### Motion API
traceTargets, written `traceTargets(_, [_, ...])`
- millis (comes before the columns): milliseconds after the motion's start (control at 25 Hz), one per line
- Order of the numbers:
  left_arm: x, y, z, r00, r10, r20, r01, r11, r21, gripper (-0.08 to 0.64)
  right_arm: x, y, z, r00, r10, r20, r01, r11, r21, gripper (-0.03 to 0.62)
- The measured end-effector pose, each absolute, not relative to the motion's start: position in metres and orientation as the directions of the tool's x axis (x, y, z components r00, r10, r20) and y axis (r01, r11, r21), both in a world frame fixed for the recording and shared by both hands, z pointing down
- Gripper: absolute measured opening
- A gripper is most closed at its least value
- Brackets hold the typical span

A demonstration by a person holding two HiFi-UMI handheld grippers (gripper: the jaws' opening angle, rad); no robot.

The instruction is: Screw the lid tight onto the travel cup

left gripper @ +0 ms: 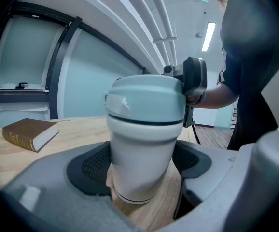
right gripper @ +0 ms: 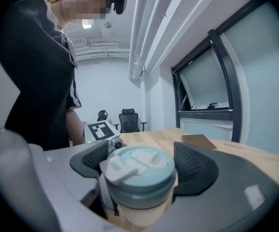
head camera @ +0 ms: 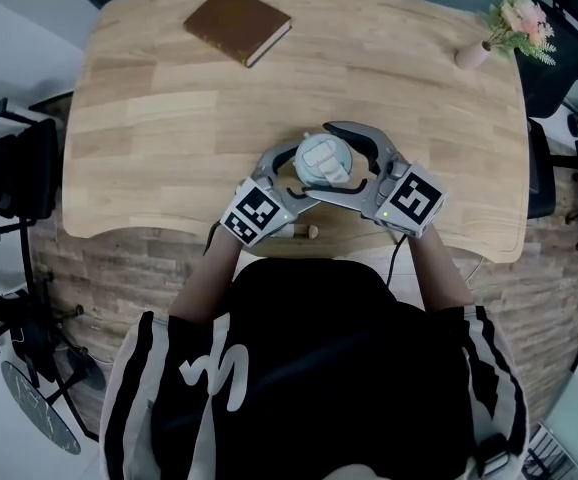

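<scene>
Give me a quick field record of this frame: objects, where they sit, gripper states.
surface: wooden table
cup: upright on the table near the person's edge, between both grippers
lid: sitting on top of the cup, flap up
left gripper: pads against the cup body, below the lid
right gripper: jaws on either side of the lid, pads appear to touch it
book: closed, lying at the far left of the table
vase: holds flowers, at the far right corner
task state: lid on; tightness can't be judged
</scene>
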State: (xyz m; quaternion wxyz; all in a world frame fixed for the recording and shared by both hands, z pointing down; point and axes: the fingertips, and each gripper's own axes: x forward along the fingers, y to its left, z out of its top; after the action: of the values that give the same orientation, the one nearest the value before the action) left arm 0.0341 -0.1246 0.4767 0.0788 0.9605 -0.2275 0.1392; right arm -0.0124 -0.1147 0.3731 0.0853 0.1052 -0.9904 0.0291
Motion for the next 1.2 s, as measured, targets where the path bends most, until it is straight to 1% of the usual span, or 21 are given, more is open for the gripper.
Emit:
traceTargets(480, [0.034, -0.126, 0.477, 0.858, -0.416, 0.302, -0.46, -0.884, 0.088, 0.403, -0.011, -0.12, 0.372, -0.925, -0.342, 0.165, -0.352, 0.935, -0.039, 0.417])
traceTargets(760, [0.034, -0.126, 0.476, 0.857, -0.42, 0.298, -0.463, -0.882, 0.088, 0.403, -0.012, -0.123, 0.373, -0.887, -0.423, 0.184, -0.435, 0.9, -0.024, 0.417])
traceTargets(1200, [0.034, -0.126, 0.477, 0.853, -0.427, 0.299, -0.47, -0.879, 0.085, 0.403, -0.006, -0.129, 0.382, -0.79, -0.564, 0.242, -0.584, 0.812, -0.013, 0.416])
